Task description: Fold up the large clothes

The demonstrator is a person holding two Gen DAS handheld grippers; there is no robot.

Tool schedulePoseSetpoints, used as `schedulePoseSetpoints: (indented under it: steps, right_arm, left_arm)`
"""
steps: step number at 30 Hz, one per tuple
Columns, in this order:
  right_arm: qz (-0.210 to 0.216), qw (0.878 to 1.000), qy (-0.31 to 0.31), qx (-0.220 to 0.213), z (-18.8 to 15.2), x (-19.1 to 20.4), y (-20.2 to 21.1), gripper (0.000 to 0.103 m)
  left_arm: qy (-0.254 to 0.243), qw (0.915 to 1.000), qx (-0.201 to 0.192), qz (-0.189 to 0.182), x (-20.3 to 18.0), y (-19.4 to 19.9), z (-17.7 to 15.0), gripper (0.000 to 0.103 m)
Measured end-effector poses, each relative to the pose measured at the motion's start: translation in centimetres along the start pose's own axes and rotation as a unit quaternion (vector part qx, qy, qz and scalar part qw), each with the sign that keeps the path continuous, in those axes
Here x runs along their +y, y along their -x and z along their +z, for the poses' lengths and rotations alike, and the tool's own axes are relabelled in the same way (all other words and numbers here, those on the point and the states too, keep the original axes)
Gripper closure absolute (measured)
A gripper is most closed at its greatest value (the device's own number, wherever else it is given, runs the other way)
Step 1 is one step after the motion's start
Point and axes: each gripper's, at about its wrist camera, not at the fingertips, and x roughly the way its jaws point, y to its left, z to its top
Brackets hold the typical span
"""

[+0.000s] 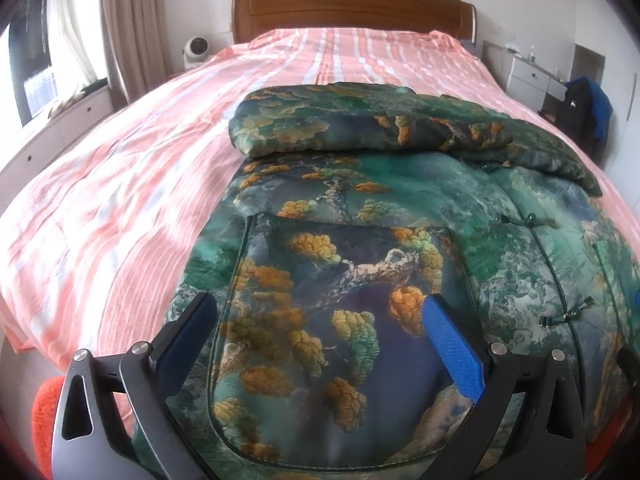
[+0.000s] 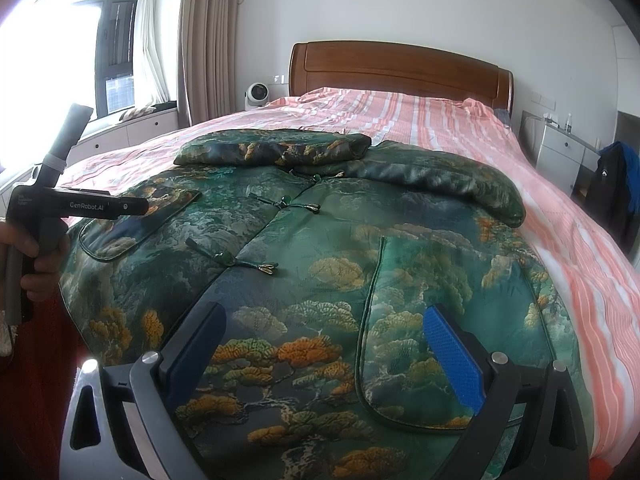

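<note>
The green padded jacket (image 2: 320, 240) lies front side up on the bed (image 1: 120, 200), with its hem toward me and its collar toward the headboard (image 2: 400, 68). The knot buttons (image 2: 248, 262) along the middle are closed. Both sleeves are already folded in across the chest: the left sleeve (image 1: 360, 120) lies flat over the top part, and the right sleeve (image 2: 460, 188) lies across beside it, its cuff hanging a little toward the striped sheet.

My left gripper (image 1: 320, 340) hovers above the left pocket (image 1: 340, 340) near the hem. Its jaws are wide apart and hold nothing. My right gripper (image 2: 324, 356) hovers above the right pocket (image 2: 420, 340), also with jaws wide apart and empty. In the right view I see also the hand (image 2: 36, 264) that holds the handle of the left tool, at the left edge of the jacket.

I judge that the sleeve step is finished and the next step is folding the body, hem up to collar. For this, each gripper needs to go down to the hem edge on its own side, close on the thick cloth, and lift both corners together, so the fold stays straight. The padded fabric looks slippery and bulky, so a shallow pinch may slide off.
</note>
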Motion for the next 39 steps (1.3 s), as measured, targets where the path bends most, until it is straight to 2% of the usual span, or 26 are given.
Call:
schedulePoseSetpoints:
  steps: [39]
  right_arm:
    - [0.001, 1.0, 0.0, 0.001, -0.06, 0.05, -0.11, 0.005]
  left_arm:
    - [0.002, 0.9998, 0.0, 0.019, 0.43, -0.14, -0.01, 0.001]
